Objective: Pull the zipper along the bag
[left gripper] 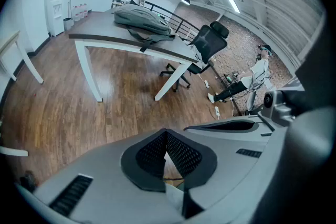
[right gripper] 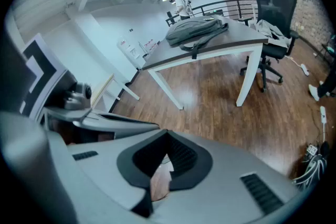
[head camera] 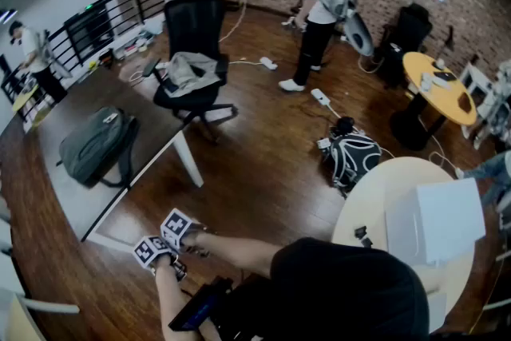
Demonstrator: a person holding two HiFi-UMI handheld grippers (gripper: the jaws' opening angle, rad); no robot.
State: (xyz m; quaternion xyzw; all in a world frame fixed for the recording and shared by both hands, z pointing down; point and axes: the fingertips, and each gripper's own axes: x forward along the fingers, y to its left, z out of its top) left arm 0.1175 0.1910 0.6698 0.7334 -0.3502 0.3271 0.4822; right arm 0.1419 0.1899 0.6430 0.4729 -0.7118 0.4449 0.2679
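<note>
The left gripper (left gripper: 166, 137) is seen with its black ribbed pads brought together at the tips, and nothing is held between them; only floor shows through the wedge-shaped gap behind the tips. The right gripper (right gripper: 167, 137) is closed in the same way, tip against tip, and it too is empty. The two grippers are held close beside each other, low and near the person, with neither touching any object in the scene. Beyond them a broad stretch of brown wooden plank floor (head camera: 259, 168) lies open as far as the grey-topped table with white legs (head camera: 156, 112), which stands to the left and farther off. The grey-green fabric backpack (head camera: 94, 146) is laid flat on that tabletop, well apart from both grippers, and one dark strap (left gripper: 145, 46) is hung over the table's near edge. At the far end of the table a black office chair (head camera: 194, 32) is placed, with a light garment draped on its seat. To the right, a black-and-white backpack (head camera: 354, 156) is set on the floor, and a round white table (head camera: 375, 200) carrying a white box (head camera: 437, 220) is found just beside the person. A person in a white top (head camera: 321, 0) is seen standing far off by the brick wall.
</note>
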